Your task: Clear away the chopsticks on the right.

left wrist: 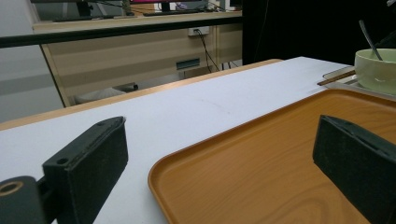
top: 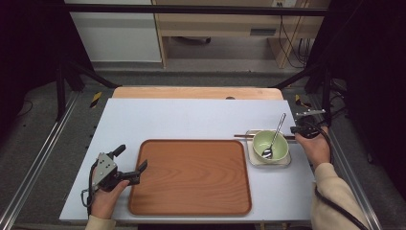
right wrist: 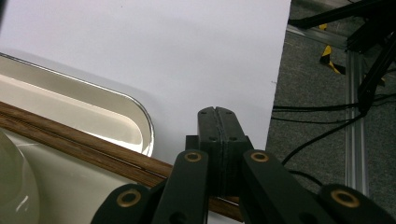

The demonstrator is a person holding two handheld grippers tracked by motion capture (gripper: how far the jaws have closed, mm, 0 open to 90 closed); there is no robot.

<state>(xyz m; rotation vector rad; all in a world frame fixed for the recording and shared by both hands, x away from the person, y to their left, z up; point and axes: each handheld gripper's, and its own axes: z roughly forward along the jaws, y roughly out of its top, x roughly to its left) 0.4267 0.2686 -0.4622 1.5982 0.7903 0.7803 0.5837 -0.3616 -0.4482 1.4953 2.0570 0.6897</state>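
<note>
A pale green bowl (top: pixel 270 145) with a metal spoon (top: pixel 275 136) in it stands on a small white tray (top: pixel 252 160) at the right. Dark wooden chopsticks (top: pixel 242 136) lie across that tray behind the bowl. My right gripper (top: pixel 296 129) is at their right end. In the right gripper view its jaws (right wrist: pixel 218 112) are pressed shut, and the chopsticks (right wrist: pixel 84 144) pass under them; I cannot tell whether they touch. My left gripper (top: pixel 132 157) stands open astride the left rim of the brown wooden tray (top: pixel 191 191); nothing is between its pads (left wrist: pixel 93 161).
The white mat (top: pixel 191 117) covers the table, with bare room behind the brown tray (left wrist: pixel 261 177). The table's right edge (right wrist: pixel 275 93) lies close to my right gripper, with cables and a metal rail on the floor beyond it.
</note>
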